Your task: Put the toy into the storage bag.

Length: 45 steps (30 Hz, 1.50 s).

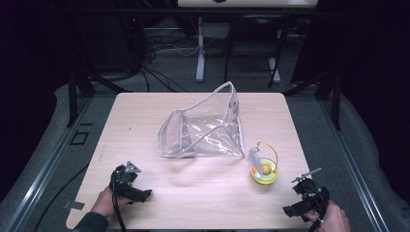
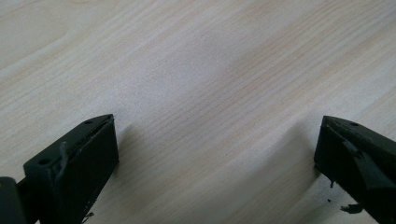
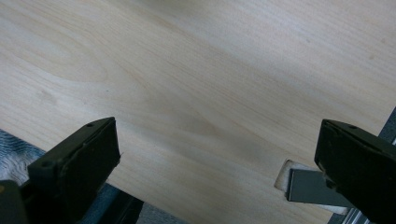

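Note:
A clear plastic zip pouch (image 1: 203, 128) with white trim lies open and crumpled at the middle of the wooden table (image 1: 145, 116). To its right stands a small yellow-green cup (image 1: 264, 173) with a wire handle; an orange ball and a pale tube sit in it. Near the front left edge my left gripper (image 1: 144, 194) rests open over bare wood, its jaws pointing right. In the left gripper view the left gripper (image 2: 218, 122) has nothing between its jaws. My right gripper (image 1: 291, 210) is open at the front right corner. The right gripper (image 3: 218, 123) hovers over bare wood there.
In the right gripper view the table's front edge runs close below the jaws, with grey carpet (image 3: 14, 156) beyond it and a grey tape strip (image 3: 308, 186). Metal floor rails (image 1: 43, 169) flank the table. Cables and a desk leg (image 1: 200, 53) stand behind it.

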Available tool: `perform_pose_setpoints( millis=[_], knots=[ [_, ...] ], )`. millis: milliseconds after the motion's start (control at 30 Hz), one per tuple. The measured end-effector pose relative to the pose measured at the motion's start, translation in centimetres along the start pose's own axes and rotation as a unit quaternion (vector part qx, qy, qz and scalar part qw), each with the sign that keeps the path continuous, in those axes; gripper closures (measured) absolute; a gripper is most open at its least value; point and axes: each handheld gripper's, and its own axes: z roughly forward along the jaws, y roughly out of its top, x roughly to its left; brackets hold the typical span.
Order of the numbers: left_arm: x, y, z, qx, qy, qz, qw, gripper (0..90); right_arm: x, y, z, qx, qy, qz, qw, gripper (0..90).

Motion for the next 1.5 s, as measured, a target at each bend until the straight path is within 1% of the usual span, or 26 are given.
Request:
perform_pose_setpoints(
  millis=[33,67,133,167,200,233,367,400,500,567,600,633,667,700,767,900,933,1133,1167,1200,1233,1300,1367,1400,1467,1500],
  knots=[
    [0.0,0.0,0.0,0.0,-0.001,0.0,1.0,0.0,0.2,0.0,0.0,-0.015,0.002,0.01,0.9998,0.0],
    [0.0,0.0,0.0,0.0,0.0,0.0,1.0,0.0,0.1,0.2,-0.3,-0.003,0.002,-0.001,1.0,0.0],
    [0.0,0.0,0.0,0.0,0.001,0.0,1.0,0.0,0.3,0.4,-0.6,-0.004,0.004,-0.005,1.0,0.0],
    [-0.1,0.0,0.0,0.0,0.001,0.0,1.0,0.0,0.5,0.6,-0.6,-0.013,0.005,0.0,0.9999,0.0],
    [-0.1,0.0,0.0,0.0,0.001,0.0,1.0,0.0,0.5,0.8,-0.9,-0.006,0.003,-0.009,0.9999,0.0],
    [-0.1,0.0,0.0,0.0,0.001,0.0,1.0,0.0,0.7,1.2,-1.3,-0.009,0.007,-0.014,0.9998,0.0],
    [0.0,0.0,0.0,0.0,0.001,0.001,1.0,0.0,0.9,1.8,-1.8,-0.01,0.005,-0.022,0.9997,0.0],
    [-0.1,0.0,0.0,0.0,0.001,0.001,1.0,0.0,1.1,2.2,-2.0,-0.018,0.006,-0.022,0.9996,0.0],
    [-0.1,0.0,0.0,0.0,0.001,0.0,1.0,0.0,1.3,2.6,-2.2,-0.022,0.008,-0.027,0.9994,0.0],
    [-0.1,0.0,0.0,0.0,0.001,-0.001,1.0,0.0,1.4,2.9,-2.4,-0.022,0.008,-0.032,0.9992,0.0],
    [-0.1,0.0,0.0,-0.001,0.0,-0.001,1.0,0.0,1.4,3.0,-2.5,-0.019,0.004,-0.037,0.9991,0.0],
    [-0.1,0.0,0.0,-0.001,0.0,-0.001,1.0,0.0,1.5,3.1,-2.5,-0.025,0.005,-0.031,0.9992,0.0],
    [-0.1,-0.1,0.0,-0.002,-0.002,-0.001,1.0,0.0,1.6,3.3,-2.6,-0.022,0.01,-0.034,0.9991,0.0],
    [-0.1,-0.1,0.0,-0.004,0.0,-0.001,1.0,0.0,1.7,3.5,-2.8,-0.025,0.004,-0.038,0.999,0.0],
    [-0.1,-0.1,0.0,-0.004,0.0,-0.001,1.0,0.0,1.7,3.7,-2.9,-0.024,0.008,-0.041,0.9989,0.0],
    [-0.1,-0.1,0.0,-0.005,-0.002,0.0,1.0,0.0,1.9,4.2,-3.0,-0.019,0.004,-0.048,0.9987,0.0],
    [0.0,-0.1,0.0,-0.005,-0.002,0.0,1.0,0.0,1.8,4.4,-3.1,-0.018,0.006,-0.049,0.9986,0.0],
    [0.0,-0.2,0.0,-0.008,-0.001,0.001,1.0,0.0,1.9,5.4,-4.3,-0.019,0.005,-0.056,0.9982,0.0],
    [0.0,-0.2,0.0,-0.008,-0.001,0.002,1.0,0.0,1.9,5.4,-4.3,-0.019,0.005,-0.056,0.9982,0.0],
    [0.0,-0.2,0.0,-0.009,-0.002,0.001,1.0,0.0,2.1,5.5,-4.3,-0.028,0.009,-0.048,0.9984,0.0],
    [-0.1,-0.2,0.0,-0.011,-0.002,0.0,0.9999,0.0,2.0,5.7,-4.6,-0.018,0.003,-0.061,0.998,0.0],
    [0.0,-0.3,0.0,-0.013,-0.002,0.001,0.9999,0.0,2.1,6.2,-4.9,-0.032,0.004,-0.06,0.9977,0.6],
    [-0.1,-0.4,0.0,-0.015,-0.002,0.001,0.9999,0.0,2.1,6.3,-5.1,-0.028,0.002,-0.063,0.9976,0.6],
    [-0.1,-0.4,0.0,-0.016,-0.002,0.0,0.9999,0.0,2.3,6.7,-5.3,-0.031,0.005,-0.065,0.9974,0.6],
    [-0.1,-0.4,0.0,-0.018,-0.002,-0.001,0.9998,0.0,2.3,6.9,-5.4,-0.029,0.0,-0.069,0.9972,0.6],
    [0.0,-0.5,0.0,-0.019,-0.001,0.003,0.9998,0.0,2.4,7.2,-5.6,-0.026,0.0,-0.075,0.9969,0.8]
  ],
)
